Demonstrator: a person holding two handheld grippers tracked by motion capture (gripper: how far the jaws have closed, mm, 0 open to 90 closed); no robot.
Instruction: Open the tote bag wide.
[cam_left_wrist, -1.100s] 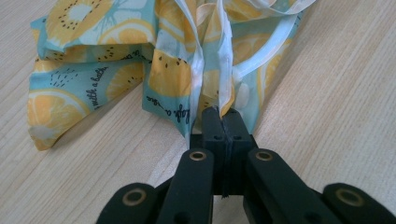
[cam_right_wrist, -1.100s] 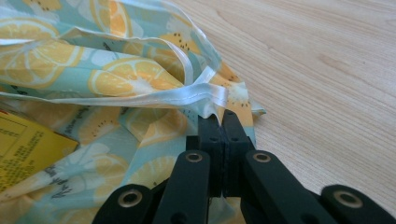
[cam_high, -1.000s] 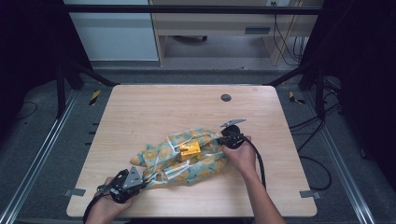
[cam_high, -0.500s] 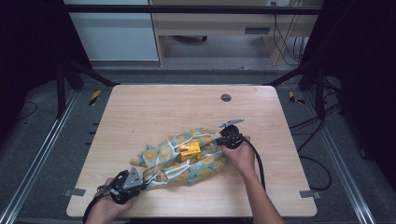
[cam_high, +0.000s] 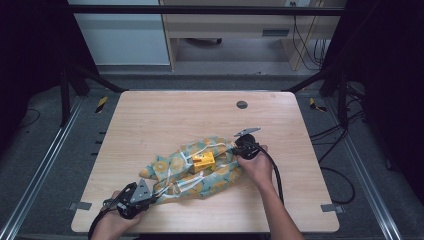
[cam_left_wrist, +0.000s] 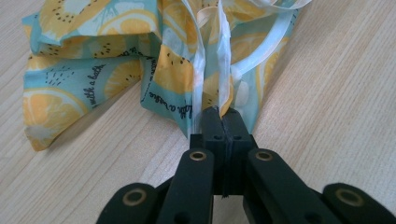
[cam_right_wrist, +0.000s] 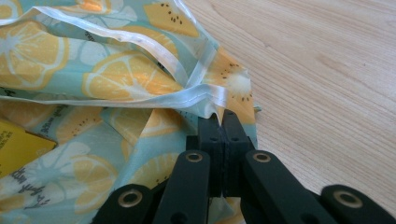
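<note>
On the near half of the wooden table (cam_high: 150, 120) lies a crumpled cloth bag (cam_high: 220, 177) printed with lemon slices, with a small yellow tag (cam_high: 204, 161) resting on top of it. The left gripper (cam_high: 150, 196) sits at the bag's near-left end, its jaws pressed together on the white trim (cam_left_wrist: 201, 79) and a fold of fabric. The right gripper (cam_high: 234, 150) sits at the far-right end, its jaws likewise clamped on the white hem (cam_right_wrist: 205, 95). The bag looks thin, light and limp: it will sag and bunch wherever it is unsupported, and the glossy trim may slide between hard pads. The doubled hem is the soundest place to hold, since it is thicker than the single layer. Pull apart gently to avoid tearing seams.
</note>
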